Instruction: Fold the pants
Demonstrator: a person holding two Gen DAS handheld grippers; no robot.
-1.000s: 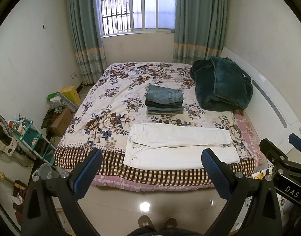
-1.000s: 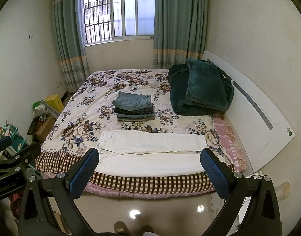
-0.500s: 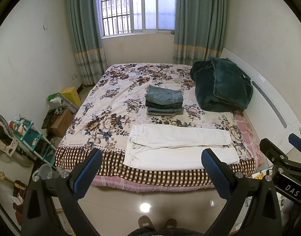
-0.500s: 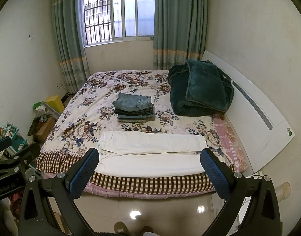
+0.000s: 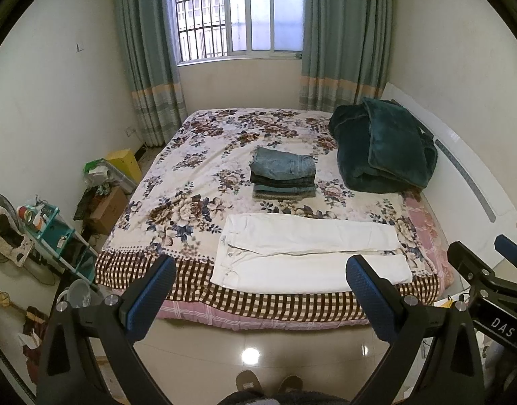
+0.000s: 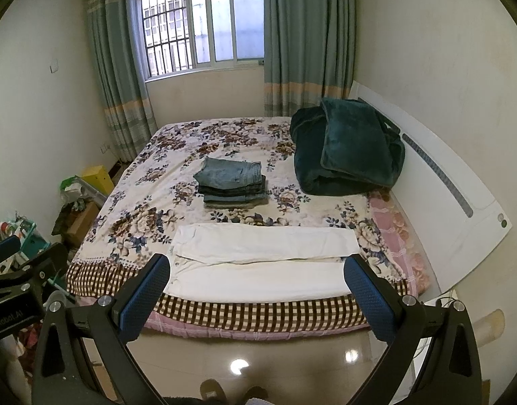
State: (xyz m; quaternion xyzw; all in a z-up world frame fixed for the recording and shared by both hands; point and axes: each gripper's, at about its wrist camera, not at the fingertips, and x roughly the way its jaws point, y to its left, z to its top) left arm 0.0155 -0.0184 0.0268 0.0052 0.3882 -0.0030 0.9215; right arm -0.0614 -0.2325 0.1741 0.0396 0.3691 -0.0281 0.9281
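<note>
White pants (image 5: 309, 253) lie flat along the near edge of the bed (image 5: 177, 209), waist to the left, legs side by side to the right; they also show in the right wrist view (image 6: 261, 263). My left gripper (image 5: 260, 298) is open and empty, held over the floor in front of the bed, short of the pants. My right gripper (image 6: 256, 297) is open and empty too, at the same distance. Each gripper shows at the edge of the other's view.
A stack of folded jeans (image 5: 283, 177) sits mid-bed behind the pants. A dark green blanket (image 5: 383, 148) is piled at the right by the white headboard (image 5: 467, 182). Boxes and a shelf (image 5: 56, 236) crowd the floor at left. Glossy tiled floor (image 5: 258, 347) lies below.
Both grippers have drifted very slightly toward the bed. The pants have not moved.
</note>
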